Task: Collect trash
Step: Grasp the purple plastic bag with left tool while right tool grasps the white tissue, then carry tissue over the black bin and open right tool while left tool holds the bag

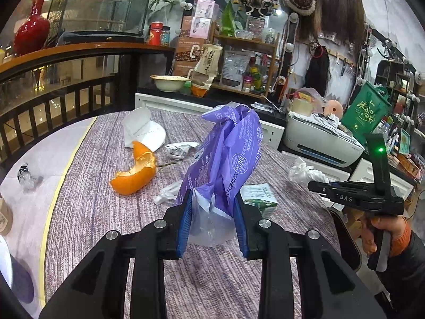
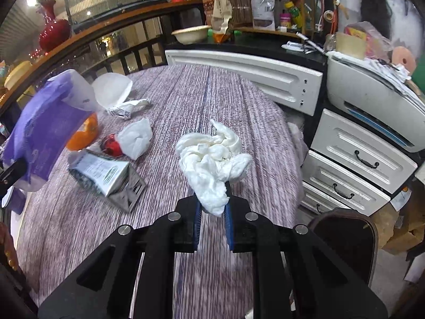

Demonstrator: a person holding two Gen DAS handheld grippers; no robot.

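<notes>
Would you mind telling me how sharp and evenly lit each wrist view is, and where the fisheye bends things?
Left wrist view: sharp, the print on the purple bag is readable; the railing curves strongly.
Right wrist view: motion blur streaks the tablecloth near the right gripper, the crumpled tissue looks overexposed, corners dark.

A red vase (image 1: 32, 30) stands on the wooden railing ledge (image 1: 79, 50); a cream bowl (image 1: 171, 82) sits on the dark counter beyond the desk (image 1: 93, 212). A white printer (image 1: 318, 141) rests above white drawers (image 2: 358, 156); a green bag (image 1: 365, 111) stands behind it.

Black hand-held gripper (image 1: 212, 210), blue pads, silver screws.
</notes>
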